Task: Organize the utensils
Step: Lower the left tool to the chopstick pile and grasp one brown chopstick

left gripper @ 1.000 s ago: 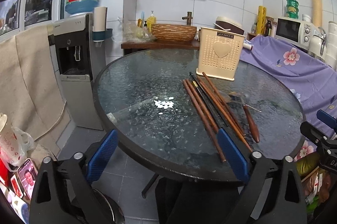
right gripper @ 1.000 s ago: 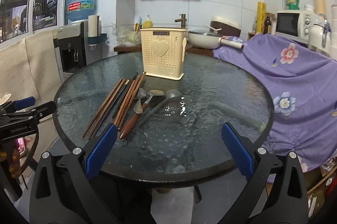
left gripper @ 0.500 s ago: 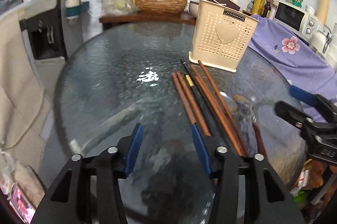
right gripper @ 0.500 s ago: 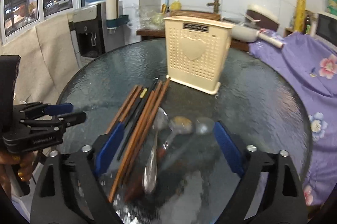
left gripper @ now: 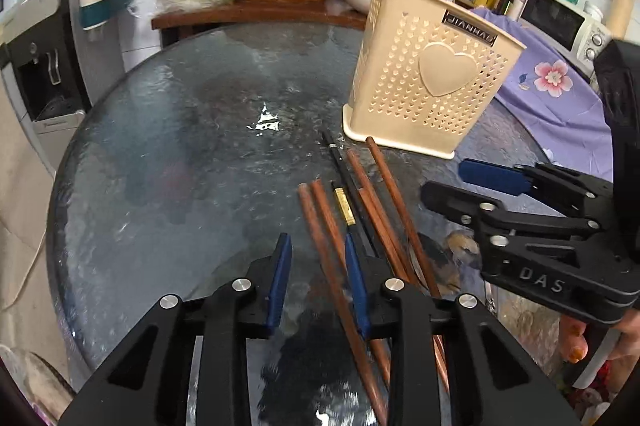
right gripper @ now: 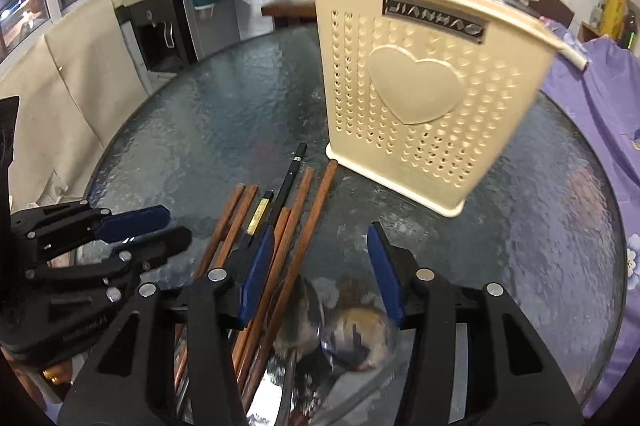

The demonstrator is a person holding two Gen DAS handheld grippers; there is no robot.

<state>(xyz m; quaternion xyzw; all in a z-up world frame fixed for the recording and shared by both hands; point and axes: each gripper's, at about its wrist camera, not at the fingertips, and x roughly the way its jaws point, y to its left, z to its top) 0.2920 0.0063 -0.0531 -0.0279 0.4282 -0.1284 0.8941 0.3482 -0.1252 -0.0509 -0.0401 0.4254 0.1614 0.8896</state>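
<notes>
Spoon bowls (right gripper: 340, 326) are seen only in the right wrist view, between the spread jaws of the right gripper (right gripper: 320, 266). "JIANHAO" is printed on the cream holder (left gripper: 432, 85). Chopsticks (left gripper: 360, 201) lie on the tabletop (left gripper: 180, 153), pointed toward 12 o'clock; the left gripper (left gripper: 316, 278) is held with jaws spread around them.
</notes>
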